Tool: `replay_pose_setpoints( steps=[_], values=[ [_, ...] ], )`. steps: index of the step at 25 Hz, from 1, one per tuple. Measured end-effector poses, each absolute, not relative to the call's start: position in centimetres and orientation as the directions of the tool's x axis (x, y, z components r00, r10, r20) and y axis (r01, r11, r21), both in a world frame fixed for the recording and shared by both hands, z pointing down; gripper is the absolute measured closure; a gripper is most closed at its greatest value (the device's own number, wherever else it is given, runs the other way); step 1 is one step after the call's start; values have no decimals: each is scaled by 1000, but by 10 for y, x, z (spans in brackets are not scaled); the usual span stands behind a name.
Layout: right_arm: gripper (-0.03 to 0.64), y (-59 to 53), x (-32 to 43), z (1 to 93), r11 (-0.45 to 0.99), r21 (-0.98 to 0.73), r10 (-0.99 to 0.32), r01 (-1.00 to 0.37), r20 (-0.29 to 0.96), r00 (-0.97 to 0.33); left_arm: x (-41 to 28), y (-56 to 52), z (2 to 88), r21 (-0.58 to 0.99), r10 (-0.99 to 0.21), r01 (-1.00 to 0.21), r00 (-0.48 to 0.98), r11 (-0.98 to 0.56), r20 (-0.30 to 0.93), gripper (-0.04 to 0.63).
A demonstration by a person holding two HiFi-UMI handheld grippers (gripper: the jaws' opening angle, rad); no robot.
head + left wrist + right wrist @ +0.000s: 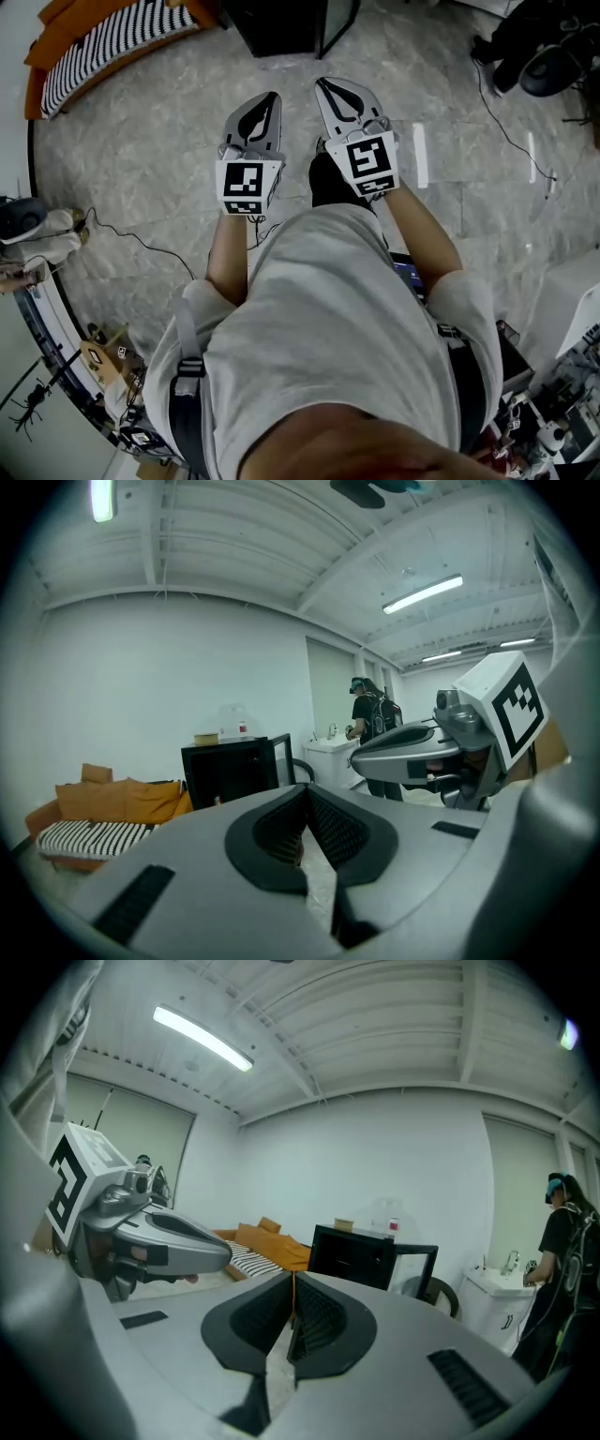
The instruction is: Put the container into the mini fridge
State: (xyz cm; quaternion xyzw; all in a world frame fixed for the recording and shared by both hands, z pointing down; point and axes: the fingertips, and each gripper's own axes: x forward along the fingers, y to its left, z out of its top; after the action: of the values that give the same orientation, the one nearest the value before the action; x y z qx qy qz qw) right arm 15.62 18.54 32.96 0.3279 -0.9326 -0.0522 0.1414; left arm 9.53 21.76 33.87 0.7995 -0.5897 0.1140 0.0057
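Count: 2 grippers, 1 mini fridge, 1 container, 1 sofa, 1 other person.

Left gripper (pixel 273 95) and right gripper (pixel 324 82) sit side by side at the centre of the head view, close but apart. Each has one marker cube (pixel 247 187) at the rear. Both are fully closed, pads together, nothing between them. Each gripper view confirms that for its own jaws.

Mini fridge (pixel 286 23): black, cut off by the top edge in the head view, door swung open.

Container (pixel 232 721): clear, red label, stands on top of the fridge. It's left of centre in the left gripper view, right of centre in the right gripper view, well apart from both grippers. One tan box (pixel 206 739) sits just beside it on the same top.

Head view only: grey floor (pixel 141 159), a cable (pixel 131 237) across it at left, the wearer's torso. Fridge top and container don't show there.

Gripper views only: white sink unit (pixel 333 761), person (pixel 373 719) standing at it.

Orange sofa (pixel 58 36) with striped cushion (pixel 112 47): upper left in the head view, lower left in the left gripper view.
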Motion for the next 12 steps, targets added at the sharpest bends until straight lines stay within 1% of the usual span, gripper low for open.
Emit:
replay_pose_setpoints(
  steps=[5, 10, 12],
  values=[
    [578, 108, 153, 336, 815, 165, -579, -555, 259, -773, 84, 141, 344, -99, -944, -957, 248, -274, 217, 583],
    [578, 53, 147, 330, 847, 148, -532, -511, 263, -805, 76, 84, 351, -160, -930, -949, 215, -270, 298, 583],
    [578, 35, 144, 326, 852, 138, -523, -505, 258, -812, 73, 66, 349, -172, -928, -948, 207, -269, 309, 583]
  ],
)
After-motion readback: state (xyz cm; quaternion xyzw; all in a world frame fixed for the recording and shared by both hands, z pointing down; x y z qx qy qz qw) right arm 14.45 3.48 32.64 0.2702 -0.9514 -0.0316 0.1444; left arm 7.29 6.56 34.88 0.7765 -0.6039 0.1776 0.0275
